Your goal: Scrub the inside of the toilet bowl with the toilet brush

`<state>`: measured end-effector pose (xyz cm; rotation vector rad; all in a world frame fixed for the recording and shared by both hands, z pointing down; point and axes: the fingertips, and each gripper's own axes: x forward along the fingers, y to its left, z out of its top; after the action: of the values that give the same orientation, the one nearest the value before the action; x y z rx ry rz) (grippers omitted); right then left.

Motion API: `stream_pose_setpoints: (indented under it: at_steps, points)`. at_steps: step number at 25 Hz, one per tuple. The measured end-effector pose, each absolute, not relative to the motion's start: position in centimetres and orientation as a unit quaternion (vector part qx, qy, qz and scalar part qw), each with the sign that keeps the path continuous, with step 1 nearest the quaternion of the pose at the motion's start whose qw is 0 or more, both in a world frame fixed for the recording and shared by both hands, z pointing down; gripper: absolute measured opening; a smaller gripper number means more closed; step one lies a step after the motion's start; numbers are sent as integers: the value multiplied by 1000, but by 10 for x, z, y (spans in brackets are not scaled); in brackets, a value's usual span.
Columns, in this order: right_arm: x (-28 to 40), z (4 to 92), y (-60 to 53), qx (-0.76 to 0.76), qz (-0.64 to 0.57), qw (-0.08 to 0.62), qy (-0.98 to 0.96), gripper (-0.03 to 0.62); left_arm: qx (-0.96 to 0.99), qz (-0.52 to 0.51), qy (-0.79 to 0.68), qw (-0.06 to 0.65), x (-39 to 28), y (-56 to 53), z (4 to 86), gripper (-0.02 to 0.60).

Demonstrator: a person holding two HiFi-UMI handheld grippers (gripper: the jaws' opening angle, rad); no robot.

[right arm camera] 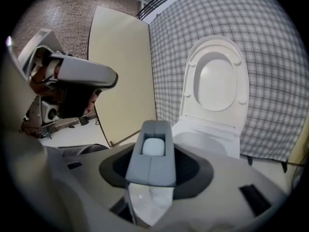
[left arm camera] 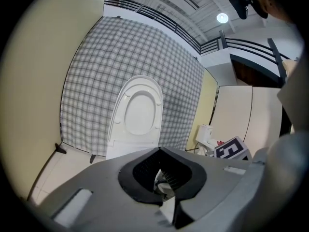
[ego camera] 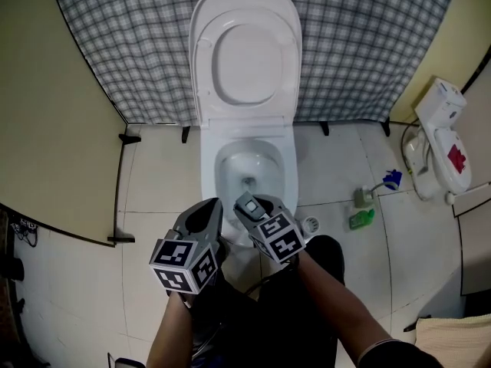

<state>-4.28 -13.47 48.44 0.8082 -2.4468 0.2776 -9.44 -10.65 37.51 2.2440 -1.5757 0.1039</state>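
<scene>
While right claw (ego camera: 257, 215) clamps, brush (right arm camera: 150, 166) points toward bowl (ego camera: 229, 164).

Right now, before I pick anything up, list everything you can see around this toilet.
toilet: one, white, centre, lid raised
checked cloth: one, grey and white, behind the toilet
toilet brush: one, blue head, on the floor to the right
green object: one, green, floor near the brush; too small to identify
white unit: one, white with a red patch, far right
beige cloth: one, bottom right corner
left gripper: one, grey, jaws together, empty, by the bowl's front
right gripper: one, grey, jaws together, empty, beside it
</scene>
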Motion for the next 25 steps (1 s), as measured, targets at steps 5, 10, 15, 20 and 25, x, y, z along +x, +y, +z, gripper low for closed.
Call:
stream_pose_setpoints:
  at_steps: [5,10,15,20,25]
  points:
    - [-47,520,-183,334,90,300,-889,208,806,35,-556,201,-88,-108,377,9]
    - [-30,540,-211,349,105,321,-874,207,805,26,-557,201,-89,-104,375,9]
    - [-25,503,-157,249,87,342,-902,207,810,16,-546,215,-88,-103,381,9]
    - [-3,481,-125,212,99,350,-907,207,819,8,-529,222,-67,-101,385,9]
    - [1,487,-130,214,104,381,-893,204,820,12,-526,226,-59,-95,389,9]
